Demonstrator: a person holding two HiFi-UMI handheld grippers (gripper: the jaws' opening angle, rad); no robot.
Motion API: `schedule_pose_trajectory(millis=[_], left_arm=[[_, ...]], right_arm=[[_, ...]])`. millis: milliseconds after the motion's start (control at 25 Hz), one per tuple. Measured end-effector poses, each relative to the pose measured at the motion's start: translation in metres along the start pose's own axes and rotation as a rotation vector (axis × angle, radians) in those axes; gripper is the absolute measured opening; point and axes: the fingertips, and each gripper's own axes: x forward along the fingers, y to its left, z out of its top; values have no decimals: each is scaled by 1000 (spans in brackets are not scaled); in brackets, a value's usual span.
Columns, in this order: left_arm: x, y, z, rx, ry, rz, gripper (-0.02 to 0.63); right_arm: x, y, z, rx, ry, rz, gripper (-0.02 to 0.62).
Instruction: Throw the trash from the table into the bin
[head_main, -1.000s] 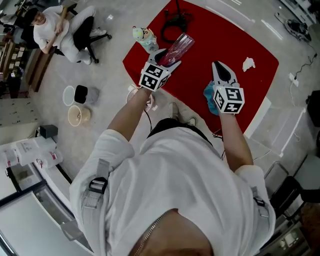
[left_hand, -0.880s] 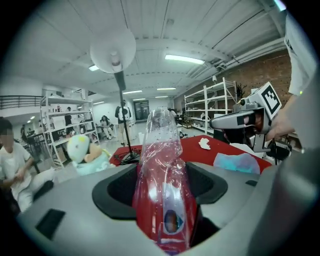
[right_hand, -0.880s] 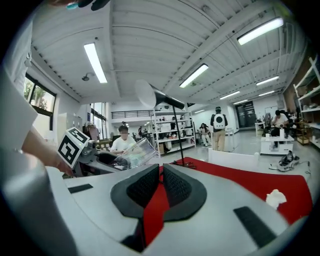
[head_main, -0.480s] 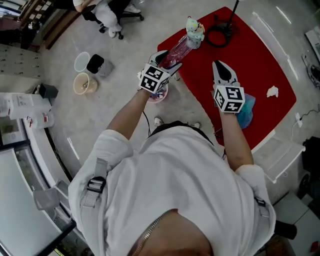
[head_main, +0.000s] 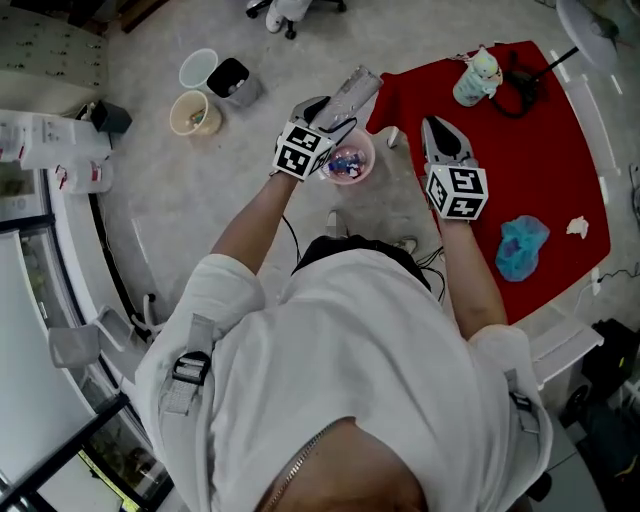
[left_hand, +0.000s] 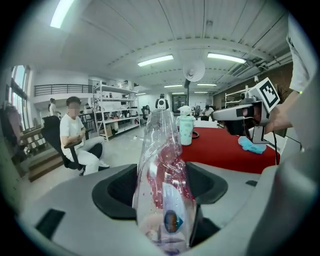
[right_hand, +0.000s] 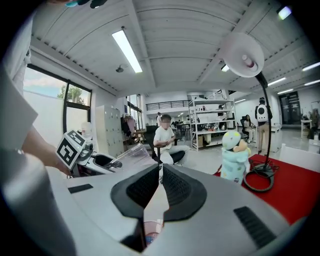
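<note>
Left fingers (left_hand: 114, 194) clamp a crushed clear bottle (left_hand: 162, 165) — label unreadable; right fingers (right_hand: 136, 191) together

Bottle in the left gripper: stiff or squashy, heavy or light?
Probably squashy: the bottle is clear thin plastic, already twisted and creased. Likely light: it looks nearly empty, only droplets inside. Smooth walls may slip in a loose grip.

Head view: my left tool (head_main: 335, 115) covers the lower end of the clear bottle (head_main: 358, 88). In the left gripper view, the bottle's base runs off the bottom edge. The pink bin (head_main: 371, 160) is half hidden underneath, its contents too small to name. The red tabletop (head_main: 530, 150) is cut at the right edge. The white scrap (head_main: 577, 227) is probably tissue.
</note>
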Motion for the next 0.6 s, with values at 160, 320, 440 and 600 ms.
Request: schedule_pose_trajectory(millis=[160,320,440,600], left_arm=[[-16,29,-41,-28,44,26,316],[-24,44,-79,-62,103,41,316],[-22,49,-106,-74,149,48,316],[-8,52,-146,-84,222,47,316]], right_arm=[[32,36,-15,-3,43,39,28],[55,60,-36,-8,98,73,29],[71,69,-55,-15,141,97,29],[95,74,-86,-25,205,127,28]])
